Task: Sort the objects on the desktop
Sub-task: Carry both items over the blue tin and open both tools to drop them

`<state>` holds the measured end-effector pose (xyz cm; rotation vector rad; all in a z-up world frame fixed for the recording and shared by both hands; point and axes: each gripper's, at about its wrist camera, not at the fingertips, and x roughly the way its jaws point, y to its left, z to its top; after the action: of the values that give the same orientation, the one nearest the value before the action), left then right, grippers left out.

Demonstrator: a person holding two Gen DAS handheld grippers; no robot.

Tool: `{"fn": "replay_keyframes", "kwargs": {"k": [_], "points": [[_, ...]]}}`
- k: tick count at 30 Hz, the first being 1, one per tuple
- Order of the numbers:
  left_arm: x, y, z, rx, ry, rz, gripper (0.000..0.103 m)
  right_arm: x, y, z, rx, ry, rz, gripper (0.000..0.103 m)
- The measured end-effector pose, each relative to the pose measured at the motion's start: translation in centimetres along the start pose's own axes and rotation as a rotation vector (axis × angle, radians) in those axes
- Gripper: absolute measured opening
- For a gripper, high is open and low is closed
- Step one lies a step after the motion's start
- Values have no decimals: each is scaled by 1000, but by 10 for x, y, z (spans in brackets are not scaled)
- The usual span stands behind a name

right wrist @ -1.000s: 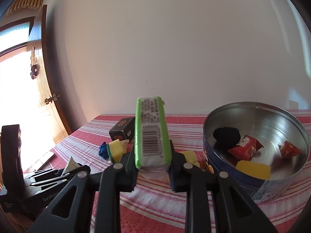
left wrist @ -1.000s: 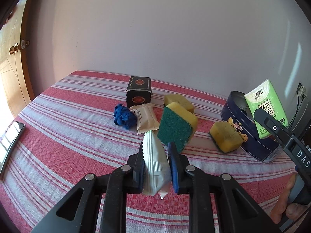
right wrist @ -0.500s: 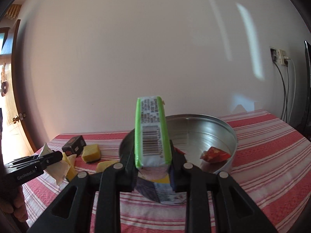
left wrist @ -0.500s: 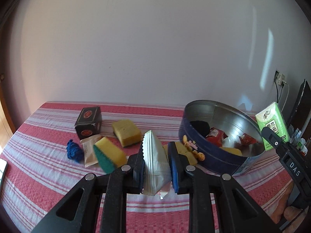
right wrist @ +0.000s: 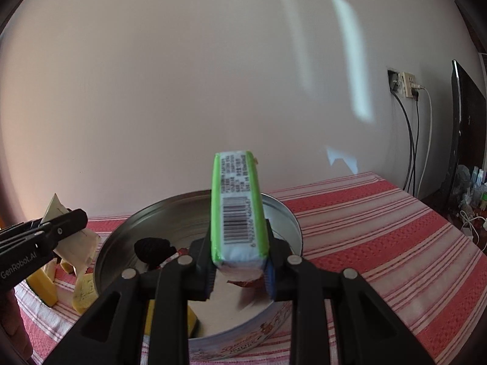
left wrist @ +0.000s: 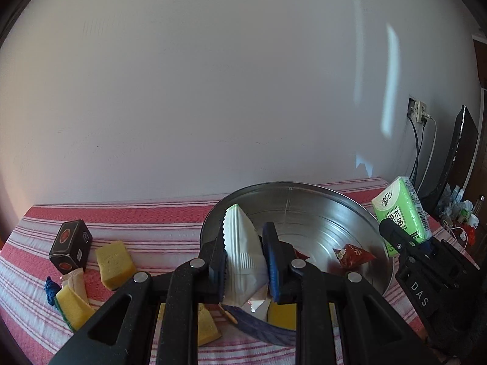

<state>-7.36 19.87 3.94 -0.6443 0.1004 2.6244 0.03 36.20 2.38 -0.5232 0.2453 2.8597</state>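
Note:
My left gripper [left wrist: 245, 261] is shut on a white crimped snack packet [left wrist: 242, 252], held over the near rim of the round metal tin [left wrist: 359, 210]. My right gripper [right wrist: 239, 266] is shut on a green tissue pack [right wrist: 239, 210] with a barcode, held upright over the same tin [right wrist: 121, 237]. In the left wrist view the tissue pack [left wrist: 401, 216] and the right gripper's black body appear at the tin's right side. In the right wrist view the white packet [right wrist: 74, 240] shows at the left. A red packet [left wrist: 353, 254] and a black object [right wrist: 152, 248] lie inside the tin.
On the red-striped cloth [left wrist: 152, 222] left of the tin lie a black box [left wrist: 70, 248], yellow sponges [left wrist: 114, 263], a beige sachet [left wrist: 74, 283] and a blue item [left wrist: 51, 287]. A wall socket with cables [right wrist: 408, 85] and a dark screen [right wrist: 465, 127] stand at the right.
Both grippers have swung right towards the tin, each keeping its grip. The tin now fills the centre of both views, and the loose objects have slid to the left edge.

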Motion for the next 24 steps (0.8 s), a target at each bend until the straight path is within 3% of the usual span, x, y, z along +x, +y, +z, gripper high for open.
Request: {"fn": "replay_keyframes", "kwargs": {"k": [7, 15, 16, 17, 19, 20, 22, 24], "points": [[33, -17, 3, 18, 55, 15, 23, 26, -15, 6, 23, 31, -33, 25], [59, -29, 3, 45, 87, 45, 25, 49, -25, 4, 35, 64, 2, 29], [63, -30, 1, 51, 97, 54, 35, 52, -26, 2, 40, 68, 6, 36], [65, -29, 0, 52, 109, 59, 56, 53, -27, 2, 44, 71, 13, 42], [66, -25, -5, 22, 111, 70, 82, 44, -26, 2, 48, 23, -1, 67], [63, -22, -8, -8, 88, 76, 88, 38, -25, 2, 45, -15, -12, 73], [61, -18, -10, -29, 74, 73, 89, 28, -21, 3, 33, -76, -32, 88], [60, -17, -12, -21, 80, 85, 89, 21, -18, 3, 18, -115, -57, 91]]}}
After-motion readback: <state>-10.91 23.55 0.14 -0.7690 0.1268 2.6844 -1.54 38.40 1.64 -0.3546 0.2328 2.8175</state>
